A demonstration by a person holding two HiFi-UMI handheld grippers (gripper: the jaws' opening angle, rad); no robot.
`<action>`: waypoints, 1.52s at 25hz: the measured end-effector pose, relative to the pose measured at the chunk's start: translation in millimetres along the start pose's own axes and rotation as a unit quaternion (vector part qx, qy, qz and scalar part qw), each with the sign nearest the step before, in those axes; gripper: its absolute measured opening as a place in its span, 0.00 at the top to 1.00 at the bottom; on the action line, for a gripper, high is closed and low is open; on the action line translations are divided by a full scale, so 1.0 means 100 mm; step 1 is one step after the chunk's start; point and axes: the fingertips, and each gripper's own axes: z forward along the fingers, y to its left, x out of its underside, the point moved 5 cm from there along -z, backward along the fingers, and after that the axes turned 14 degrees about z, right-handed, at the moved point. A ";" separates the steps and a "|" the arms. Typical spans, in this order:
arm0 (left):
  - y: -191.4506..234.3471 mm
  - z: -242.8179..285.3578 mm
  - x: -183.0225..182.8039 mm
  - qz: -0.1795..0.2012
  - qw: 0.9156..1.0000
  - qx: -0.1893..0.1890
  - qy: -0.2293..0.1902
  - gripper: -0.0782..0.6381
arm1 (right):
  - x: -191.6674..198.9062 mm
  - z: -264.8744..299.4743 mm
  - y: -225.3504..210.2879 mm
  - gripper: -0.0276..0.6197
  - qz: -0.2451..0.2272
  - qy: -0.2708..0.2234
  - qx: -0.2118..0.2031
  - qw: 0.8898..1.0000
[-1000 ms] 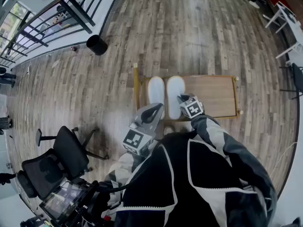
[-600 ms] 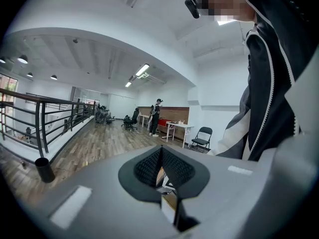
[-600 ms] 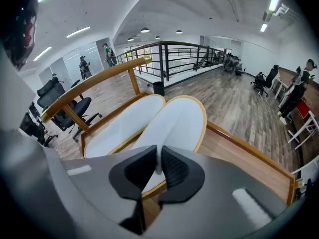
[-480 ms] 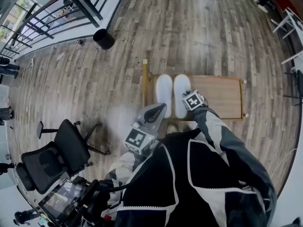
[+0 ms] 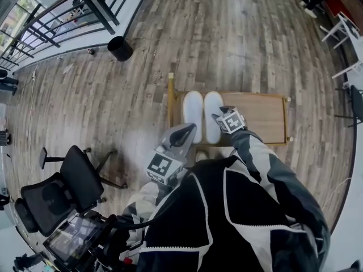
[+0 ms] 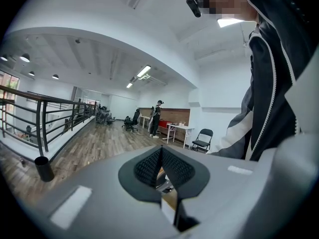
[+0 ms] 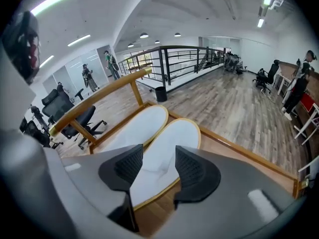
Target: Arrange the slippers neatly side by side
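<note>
Head view: slippers [image 5: 193,115] side by side at the left end of a tray [image 5: 258,115], just beside its rail [image 5: 171,103], long axes parallel, running away from the person; toe ends not told apart. Over the right one's near end, right gripper [image 5: 219,117], jaws just opened and spread, pads clear of the slipper between them. Right gripper view adds tan edging. Held back by the body, left gripper [image 5: 186,132]; jaws pressed together, empty, plain only in left gripper view.
</note>
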 end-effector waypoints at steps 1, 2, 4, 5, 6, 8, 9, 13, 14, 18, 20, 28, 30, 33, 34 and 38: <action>0.01 0.01 -0.01 0.000 1.000 0.001 -0.001 0.86 | -0.05 -0.11 0.04 0.64 -0.004 -0.014 -0.011 1.000; 0.04 0.02 -0.03 0.000 1.000 0.001 -0.003 0.86 | -0.12 -0.24 0.08 0.67 -0.007 -0.034 -0.024 0.999; 0.10 0.05 -0.08 0.000 1.000 -0.002 -0.011 0.86 | -0.29 -0.58 0.16 0.76 -0.005 -0.089 -0.052 0.995; 0.13 0.07 -0.10 0.000 1.000 -0.003 -0.014 0.86 | -0.38 -0.78 0.21 0.83 -0.002 -0.123 -0.066 0.990; 0.16 0.09 -0.12 0.001 1.000 -0.003 -0.018 0.86 | -0.47 -0.99 0.27 0.90 0.001 -0.159 -0.078 0.984; 0.17 0.12 -0.17 0.002 1.000 0.001 -0.026 0.86 | -0.59 -1.41 0.41 0.95 -0.005 -0.224 -0.096 0.970; 0.16 0.14 -0.21 0.003 0.999 0.005 -0.031 0.86 | -0.61 -1.61 0.49 0.95 -0.014 -0.253 -0.100 0.962; 0.03 0.21 -0.41 0.012 0.998 0.024 -0.054 0.86 | -0.52 -2.31 0.67 0.95 -0.026 -0.349 -0.100 0.931; 0.00 0.22 -0.44 0.012 0.998 0.028 -0.058 0.86 | -0.47 -2.43 0.68 0.95 -0.022 -0.360 -0.100 0.927; -0.07 0.23 -0.47 0.011 0.997 0.036 -0.061 0.86 | -0.30 -2.67 0.68 0.95 -0.008 -0.376 -0.096 0.921; -0.08 0.21 -0.44 0.007 0.998 0.036 -0.060 0.86 | -0.27 -2.70 0.68 0.95 -0.007 -0.383 -0.092 0.919; -0.12 0.21 -0.38 0.018 0.997 0.044 -0.057 0.87 | -0.27 -2.64 0.67 0.95 -0.018 -0.387 -0.085 0.918; -0.11 0.18 -0.34 0.018 0.997 0.041 -0.055 0.86 | -0.28 -2.58 0.69 0.95 -0.017 -0.384 -0.093 0.919; -0.08 0.14 -0.35 0.016 0.998 0.038 -0.057 0.87 | -0.32 -2.55 0.74 0.96 -0.032 -0.381 -0.091 0.920; -0.07 0.12 -0.36 0.017 0.998 0.037 -0.058 0.87 | -0.34 -2.56 0.77 0.96 -0.038 -0.380 -0.089 0.920; -0.07 0.09 -0.41 0.015 0.998 0.034 -0.059 0.87 | -0.35 -2.59 0.84 0.96 -0.047 -0.380 -0.091 0.919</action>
